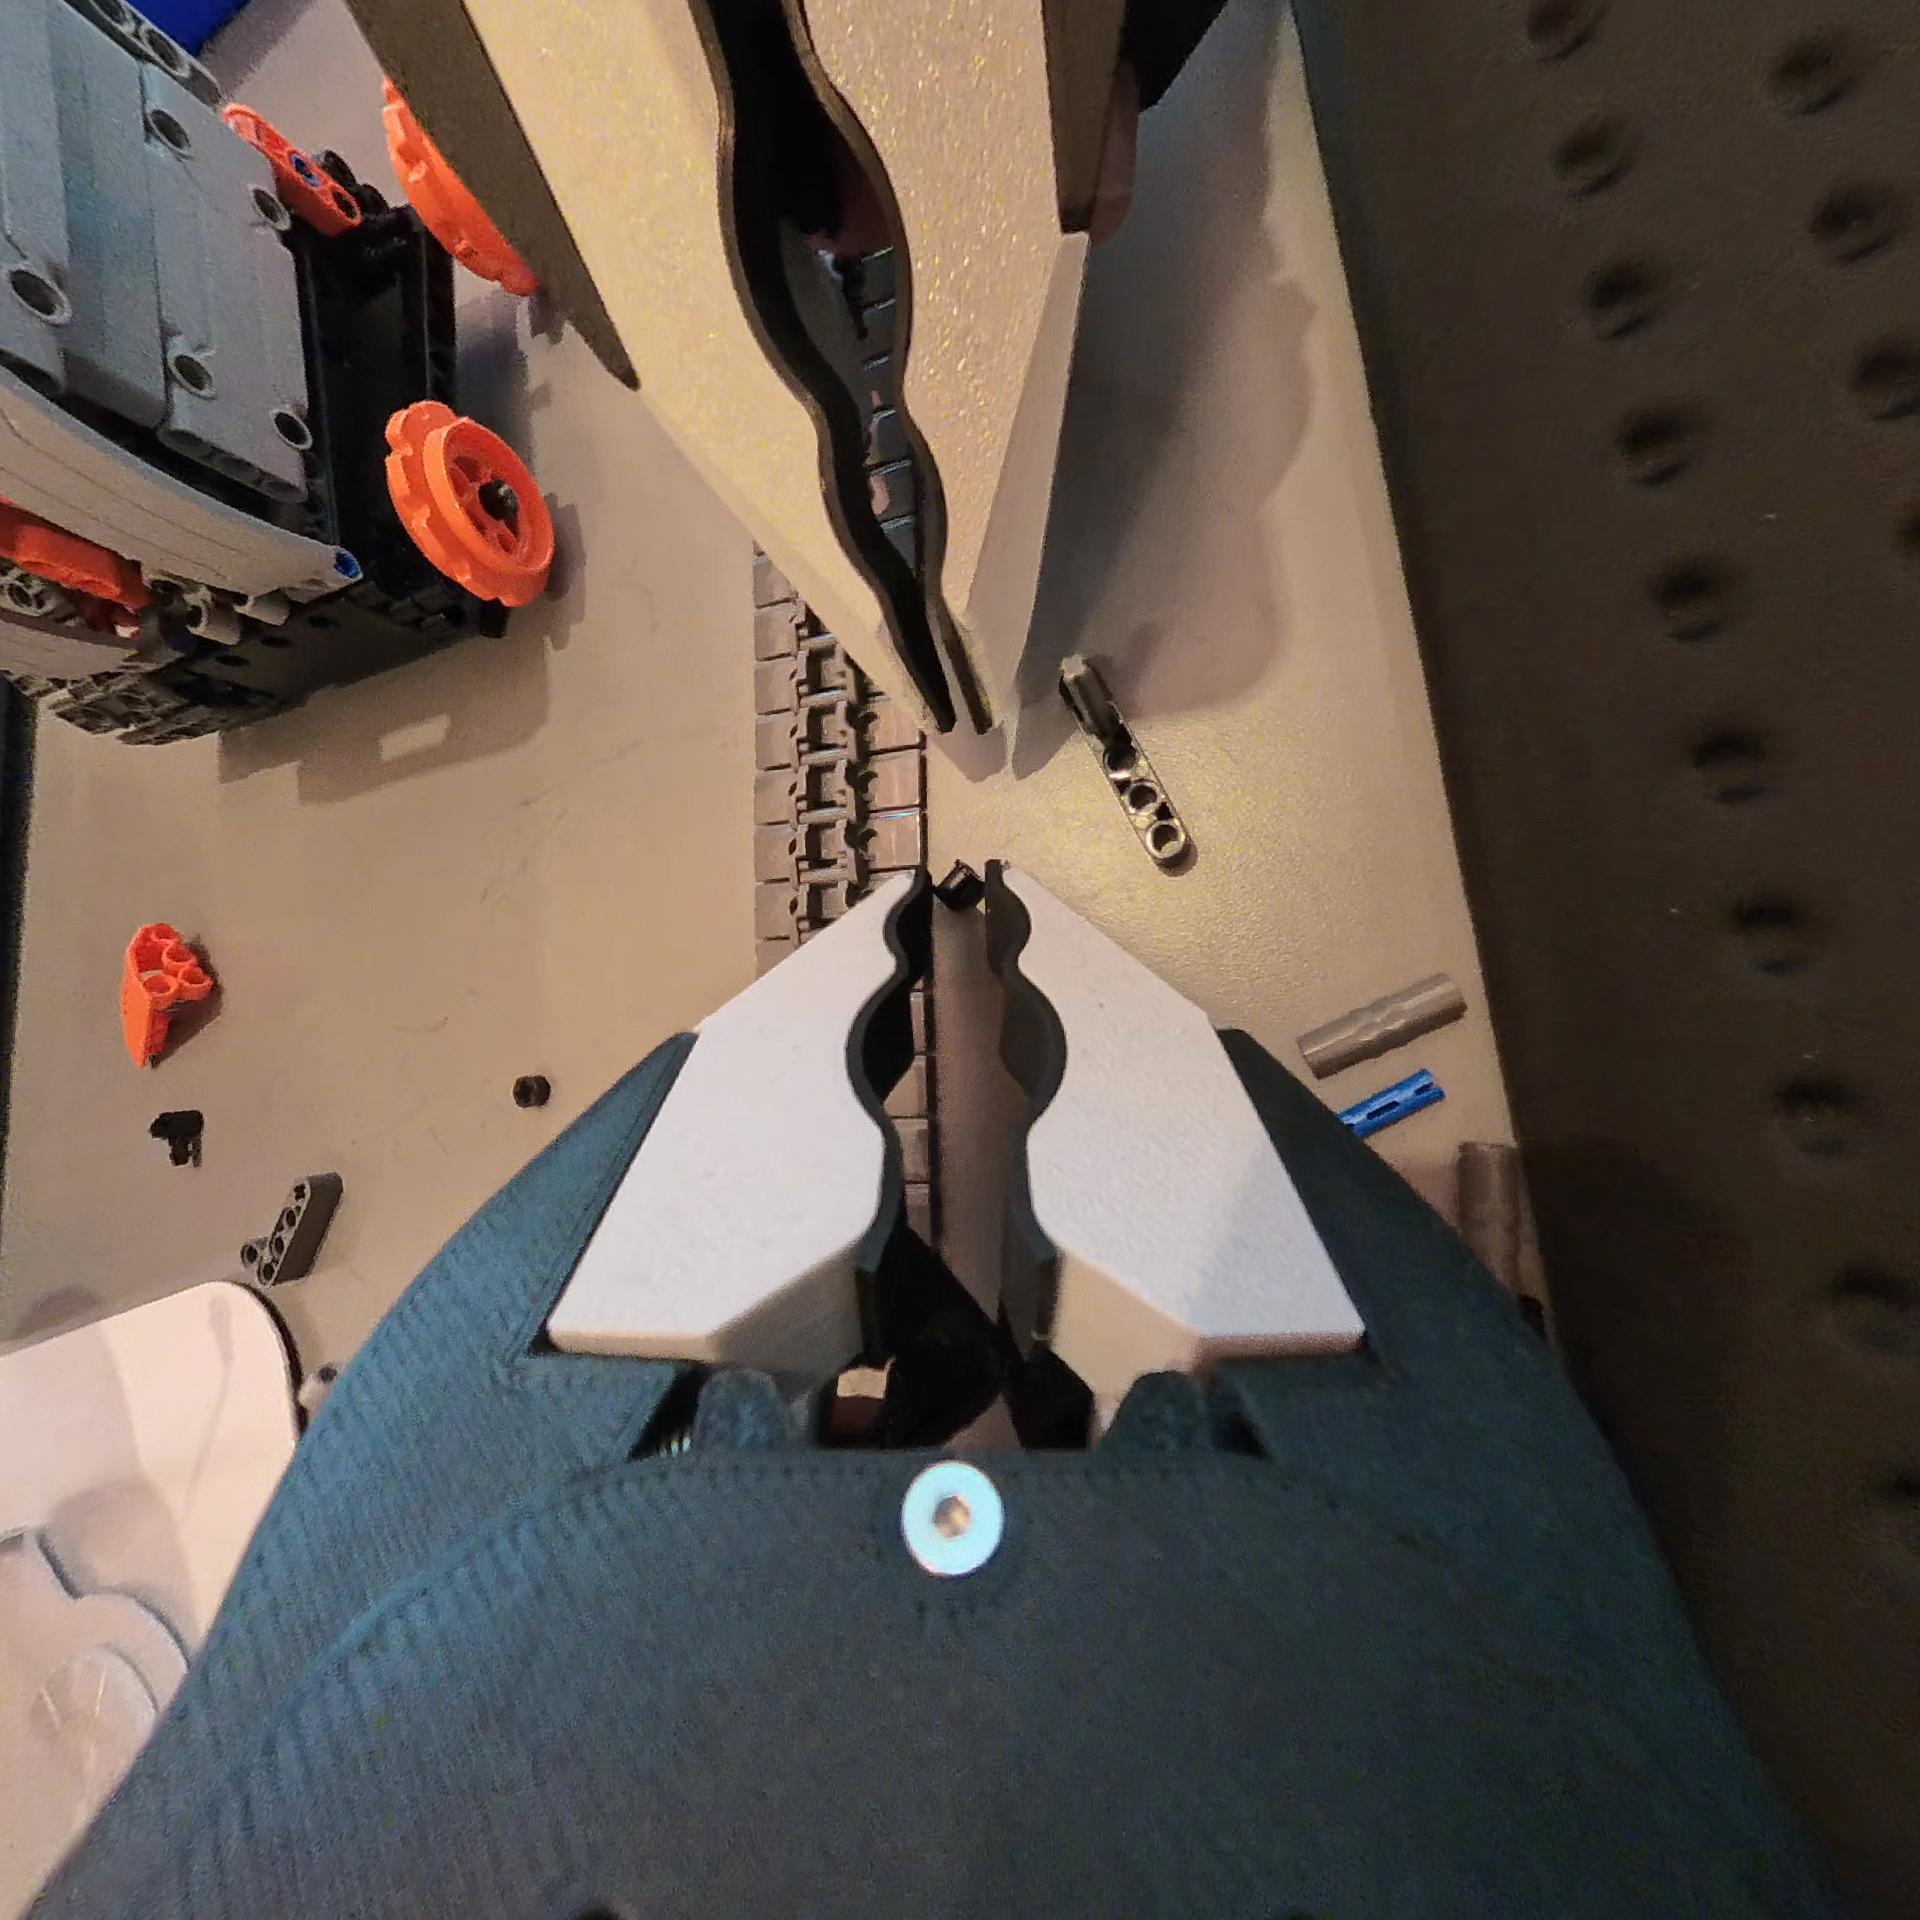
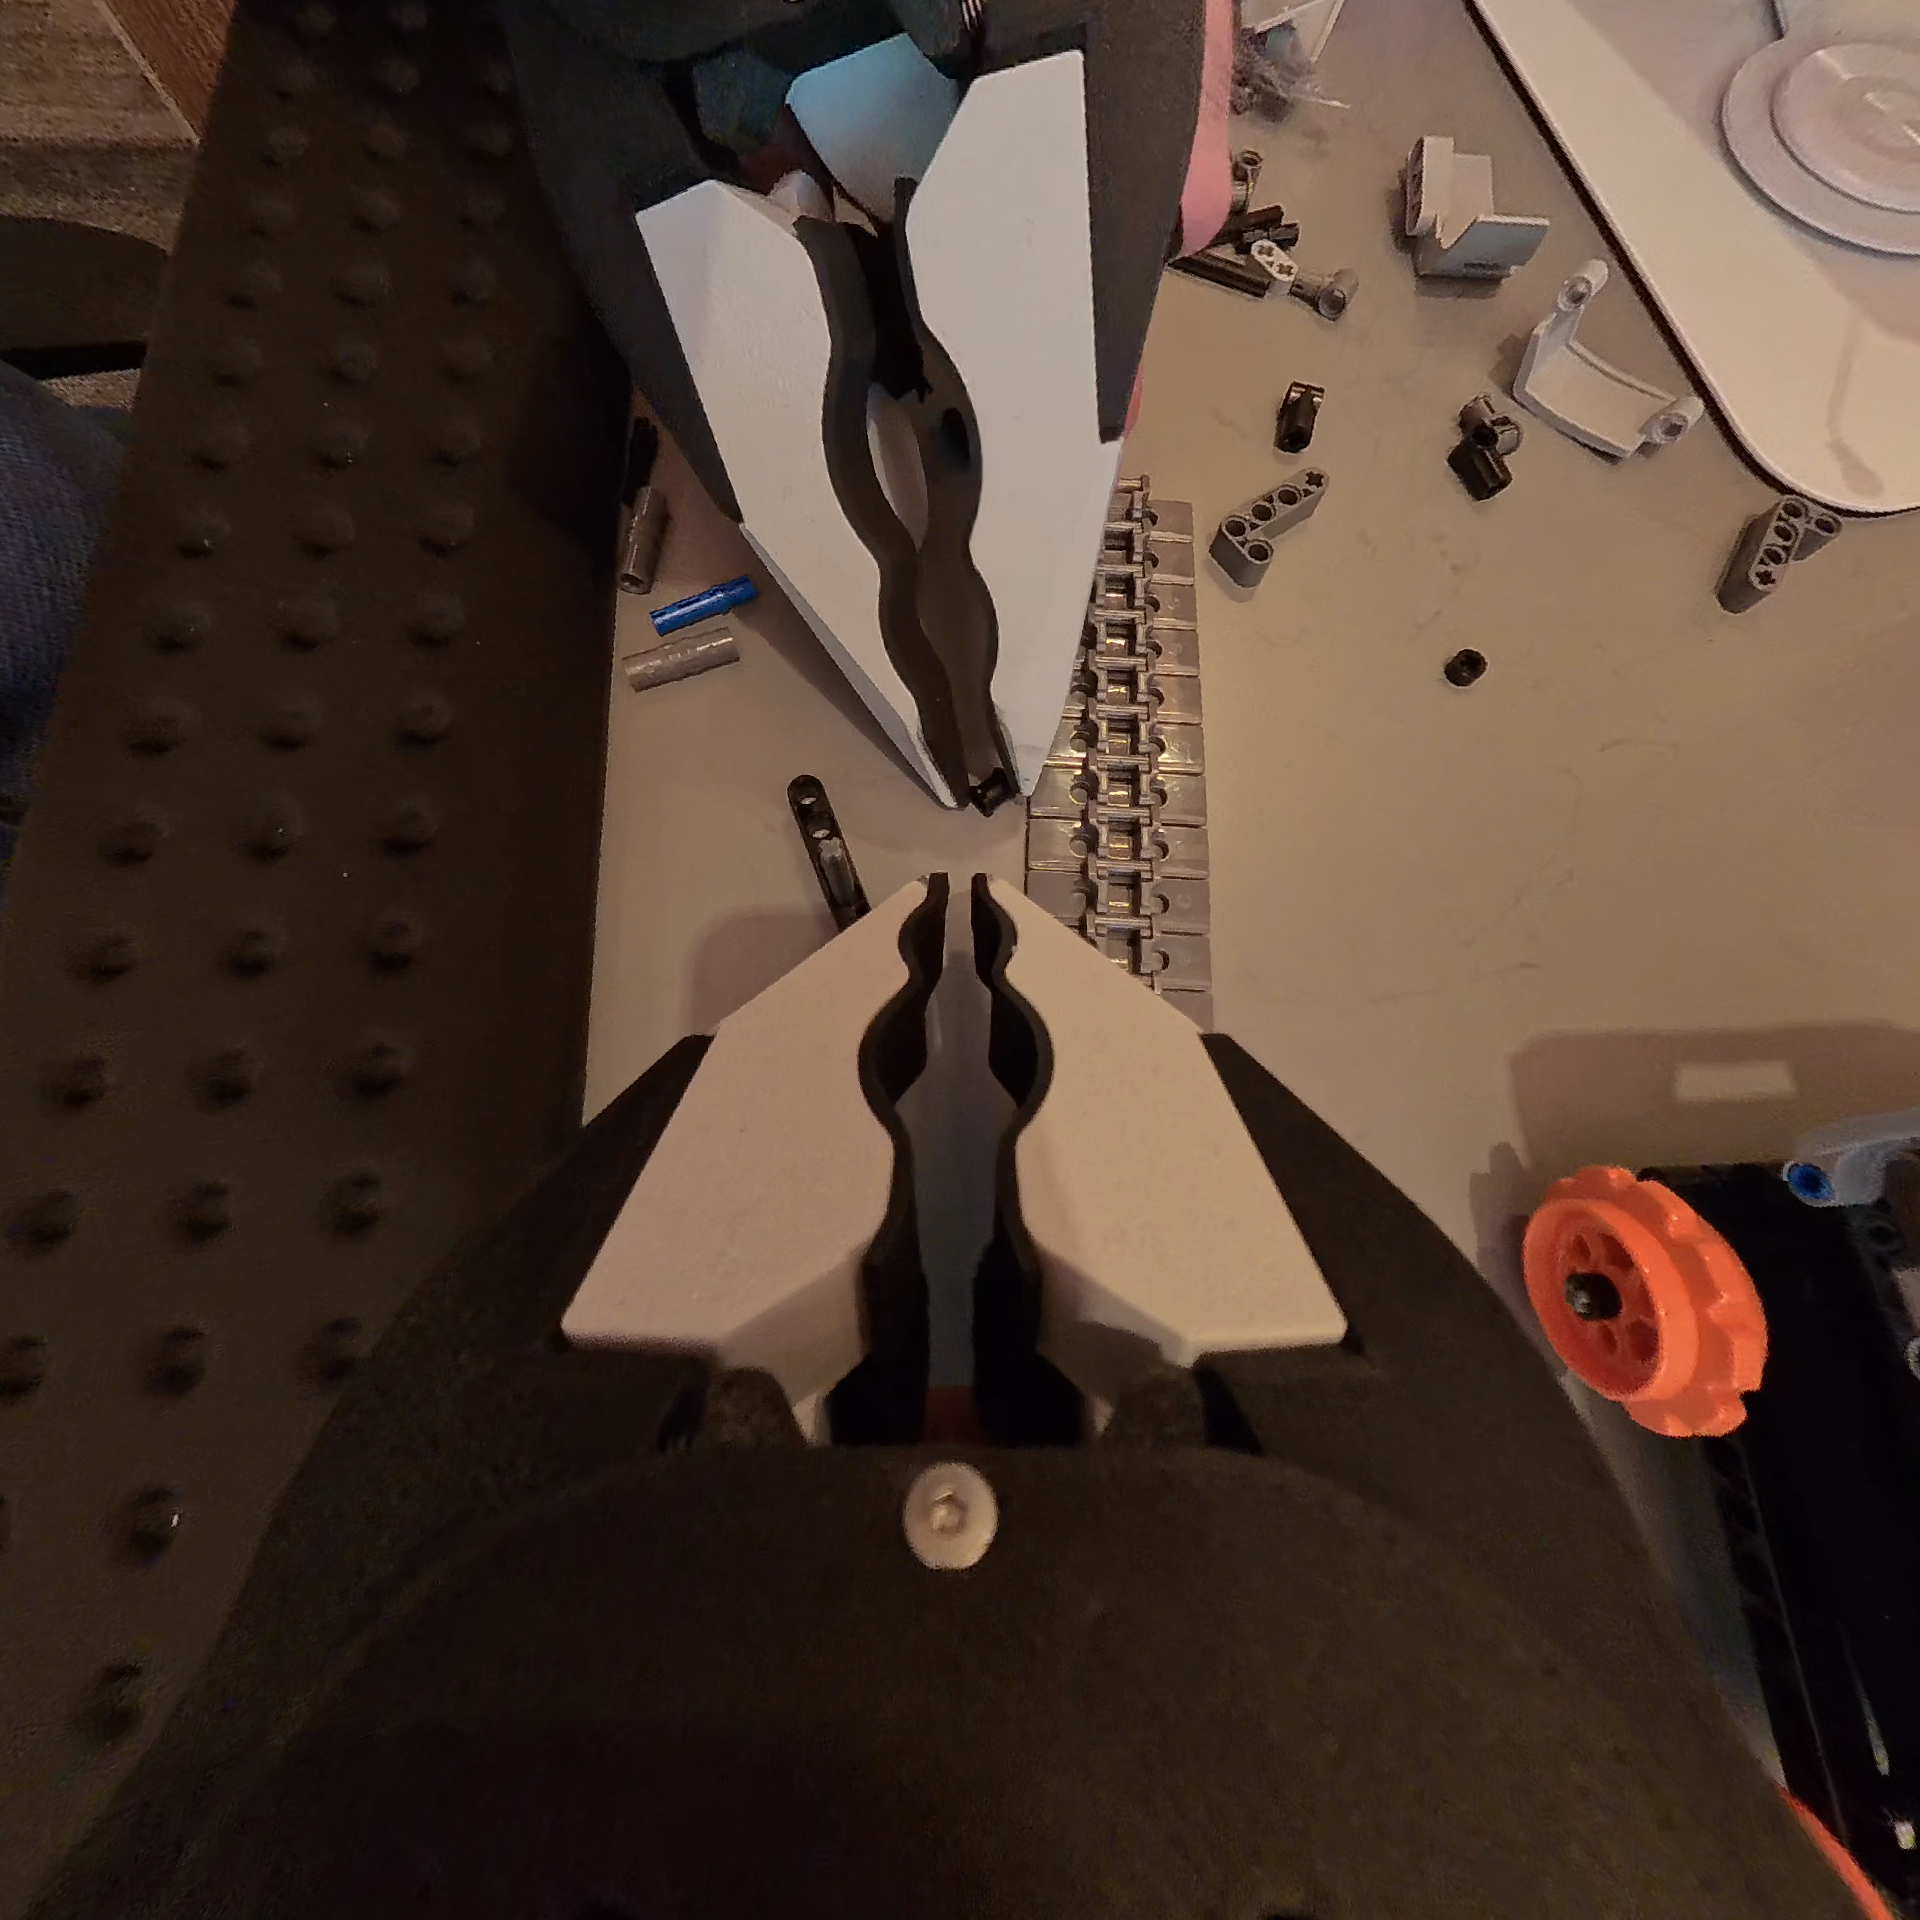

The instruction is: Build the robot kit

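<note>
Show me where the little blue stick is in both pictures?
Left wrist view: the blue stick lies at the right, beside the left tongs, just below a grey tube.
Right wrist view: the blue stick lies left of centre, just above that grey tube.
Shared landmark: the grey track strip.

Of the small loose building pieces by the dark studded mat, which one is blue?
The short blue ribbed pin, lying between two grey tube connectors, near the dark studded mat. Its neighbours are grey or black.
</note>
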### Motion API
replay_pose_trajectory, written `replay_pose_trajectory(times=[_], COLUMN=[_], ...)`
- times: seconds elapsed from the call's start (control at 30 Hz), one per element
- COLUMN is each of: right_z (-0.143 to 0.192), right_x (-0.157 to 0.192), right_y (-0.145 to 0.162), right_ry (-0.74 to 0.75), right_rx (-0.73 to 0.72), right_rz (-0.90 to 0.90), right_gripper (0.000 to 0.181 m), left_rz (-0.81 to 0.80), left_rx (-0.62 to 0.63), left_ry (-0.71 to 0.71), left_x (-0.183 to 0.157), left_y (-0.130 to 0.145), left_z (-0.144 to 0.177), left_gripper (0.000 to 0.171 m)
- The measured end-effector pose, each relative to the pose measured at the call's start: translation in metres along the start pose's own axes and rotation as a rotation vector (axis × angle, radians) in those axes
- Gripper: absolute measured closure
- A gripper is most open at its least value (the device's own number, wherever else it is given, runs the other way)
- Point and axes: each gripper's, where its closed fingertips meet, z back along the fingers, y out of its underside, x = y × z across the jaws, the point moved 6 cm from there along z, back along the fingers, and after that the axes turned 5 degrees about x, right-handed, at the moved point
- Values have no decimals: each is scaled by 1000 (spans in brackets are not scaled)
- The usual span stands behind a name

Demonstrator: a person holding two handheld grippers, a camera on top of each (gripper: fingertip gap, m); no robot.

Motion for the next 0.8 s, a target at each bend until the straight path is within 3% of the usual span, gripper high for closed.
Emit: replay_pose_trajectory(times=[0.23, 0.5, 0.8], right_z=[4, 29, 52], right_x=[-4, -23, -27], right_y=[-8, -28, -35], right_ry=[0, -33, -156], right_rx=[-67, -332, -567], right_rz=[-89, -349, -478], right_gripper=[174, 168, 170], left_rz=[58, -101, -190], left_rx=[-102, -188, -230], left_ry=[-166, -586, -783], left_x=[2, 19, 23], left_y=[-7, -35, -52], left_z=[9, 41, 58], left_gripper=[163, 163, 163])
